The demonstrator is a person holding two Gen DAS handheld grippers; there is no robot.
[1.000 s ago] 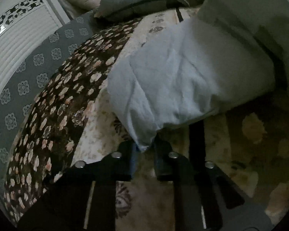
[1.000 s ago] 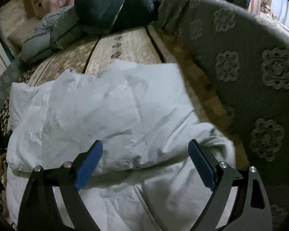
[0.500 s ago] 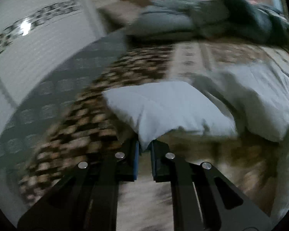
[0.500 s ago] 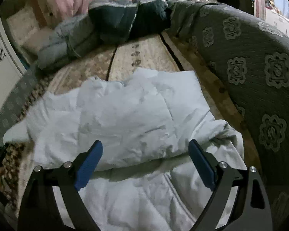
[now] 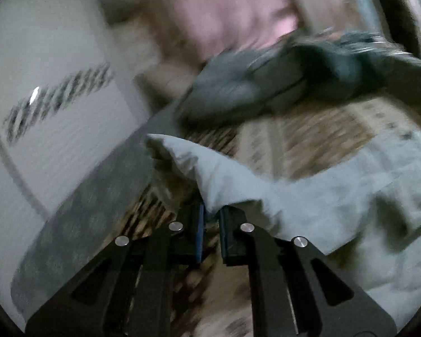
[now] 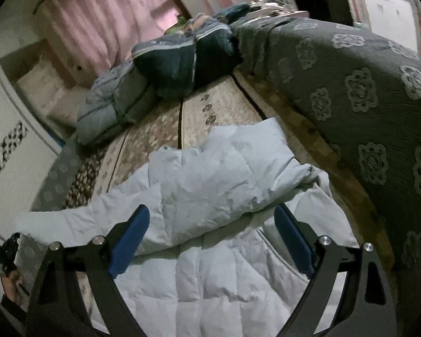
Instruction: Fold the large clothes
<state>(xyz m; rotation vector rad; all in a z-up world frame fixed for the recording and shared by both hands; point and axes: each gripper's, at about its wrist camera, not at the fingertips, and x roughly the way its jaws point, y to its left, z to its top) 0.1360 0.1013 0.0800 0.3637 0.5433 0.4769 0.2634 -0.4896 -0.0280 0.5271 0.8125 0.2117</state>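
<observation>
Your left gripper [image 5: 210, 216] pinches only the jacket [image 6: 210, 185] sleeve tip above the bed [image 6: 221, 109], so it may slip free, while your right gripper [image 6: 210, 241] hangs wide open, empty.

No readable text, label, brand, number or sign was found in either view. Dark band on white cabinet door [image 5: 59, 95] was pattern only, smeared by motion blur; no letters made out. Same band in right wrist view [image 6: 7, 151] was checkered ornament, not writing. Flower motifs on grey cover [image 6: 362, 90] were decoration, no characters. Pale padded jacket [image 6: 210, 185] showed no tag or logo.
</observation>
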